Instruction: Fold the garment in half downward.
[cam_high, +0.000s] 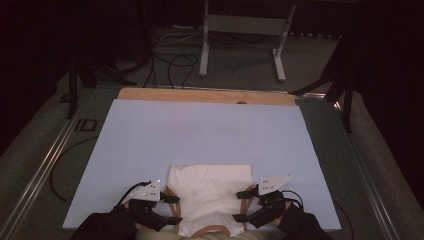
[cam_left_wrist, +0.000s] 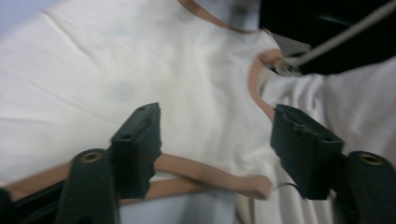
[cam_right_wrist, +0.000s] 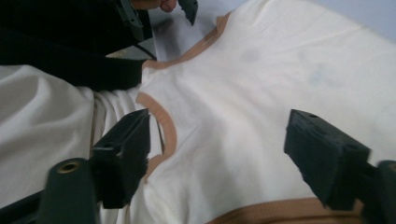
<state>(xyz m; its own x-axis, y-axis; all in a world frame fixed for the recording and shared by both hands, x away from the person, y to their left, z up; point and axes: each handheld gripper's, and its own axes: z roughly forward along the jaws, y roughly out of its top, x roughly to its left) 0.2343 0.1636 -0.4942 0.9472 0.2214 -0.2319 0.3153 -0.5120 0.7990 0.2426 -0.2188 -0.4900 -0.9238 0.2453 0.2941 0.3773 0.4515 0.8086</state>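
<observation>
A: Cream top w/ tan trim (cam_high: 210, 192) lies flat at the near edge of the lilac sheet (cam_high: 200, 130), neck end nearest the person.

B: Left gripper (cam_high: 172, 209) sits at its left armhole, jaws apart, nothing pinched; trim lies loose btwn them.

A: Right gripper (cam_high: 241, 206), same on the right side, jaws wide, off the fabric.

B: Prob placed symmetric so both edges stay square.
</observation>
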